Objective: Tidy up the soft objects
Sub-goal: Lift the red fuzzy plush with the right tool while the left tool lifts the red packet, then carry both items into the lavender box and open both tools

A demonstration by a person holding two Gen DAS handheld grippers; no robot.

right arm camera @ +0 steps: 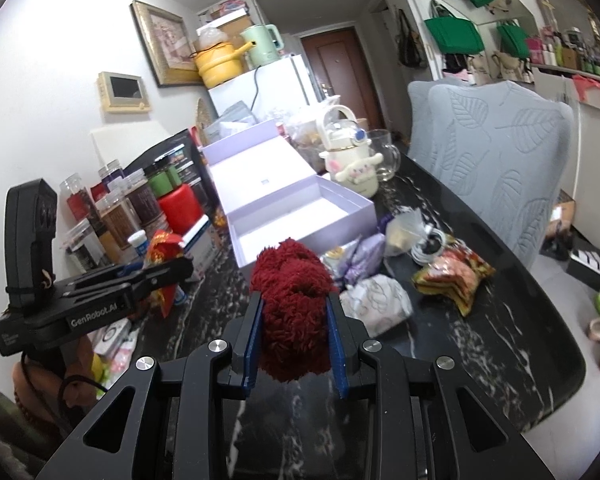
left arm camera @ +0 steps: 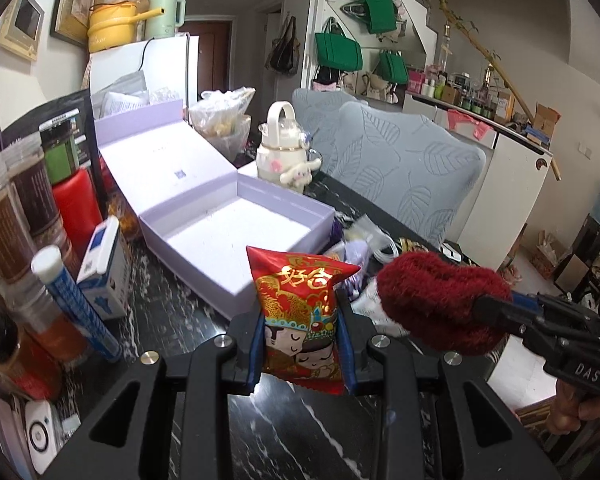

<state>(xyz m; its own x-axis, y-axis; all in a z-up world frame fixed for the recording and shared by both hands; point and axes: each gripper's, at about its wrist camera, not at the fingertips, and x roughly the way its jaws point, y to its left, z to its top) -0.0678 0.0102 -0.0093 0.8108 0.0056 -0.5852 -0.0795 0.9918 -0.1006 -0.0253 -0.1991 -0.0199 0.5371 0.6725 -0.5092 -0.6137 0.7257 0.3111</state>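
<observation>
My left gripper (left arm camera: pixel 300 320) is shut on a red printed pouch (left arm camera: pixel 300 308) with gold characters and cartoon faces, held above the black marble table (left arm camera: pixel 300 440). My right gripper (right arm camera: pixel 294 308) is shut on a dark red fluffy object (right arm camera: pixel 292 300), which also shows in the left wrist view (left arm camera: pixel 436 300). An open, empty lilac box (left arm camera: pixel 236 232) lies just beyond both grippers; it also shows in the right wrist view (right arm camera: pixel 300 216). The left gripper with the pouch (right arm camera: pixel 164 256) shows at the left of the right wrist view.
Jars and bottles (left arm camera: pixel 24 208) crowd the table's left side. A white bottle with a plush dog (right arm camera: pixel 352 160) and a glass mug (right arm camera: pixel 384 156) stand behind the box. Several soft pouches (right arm camera: pixel 452 276) and packets (right arm camera: pixel 376 300) lie right of it. Grey chairs (right arm camera: pixel 500 152) line the right.
</observation>
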